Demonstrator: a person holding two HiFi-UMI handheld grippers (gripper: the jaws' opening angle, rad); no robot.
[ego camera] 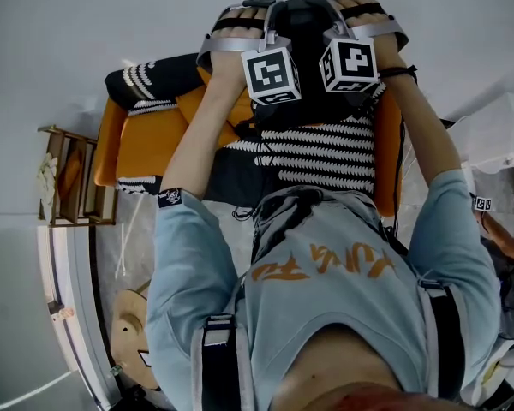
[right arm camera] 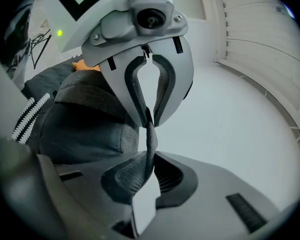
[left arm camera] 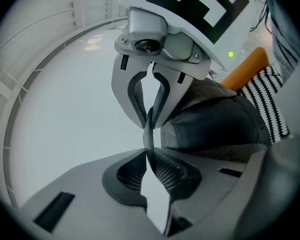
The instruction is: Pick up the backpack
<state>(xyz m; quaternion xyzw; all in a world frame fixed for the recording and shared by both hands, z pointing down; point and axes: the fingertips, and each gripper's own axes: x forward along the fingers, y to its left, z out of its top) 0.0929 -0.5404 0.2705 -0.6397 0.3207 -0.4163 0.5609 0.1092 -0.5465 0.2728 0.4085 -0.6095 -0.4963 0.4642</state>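
Jaws of the left gripper (left arm camera: 149, 153) are shut tight on a thin dark strap (left arm camera: 149, 132). The right gripper (right arm camera: 147, 155) pinches the same strap from the opposite side. Below lies a pale floor (ego camera: 60, 32), with white slatted walls (right arm camera: 270, 39) around it. Orange script on the person's blue shirt (ego camera: 325, 306) is unreadable. The backpack (ego camera: 304, 24), dark grey woven fabric with a rounded top, hangs at the far edge of an orange cushion (ego camera: 150, 135) that carries black, white-striped cloth (ego camera: 325, 152).
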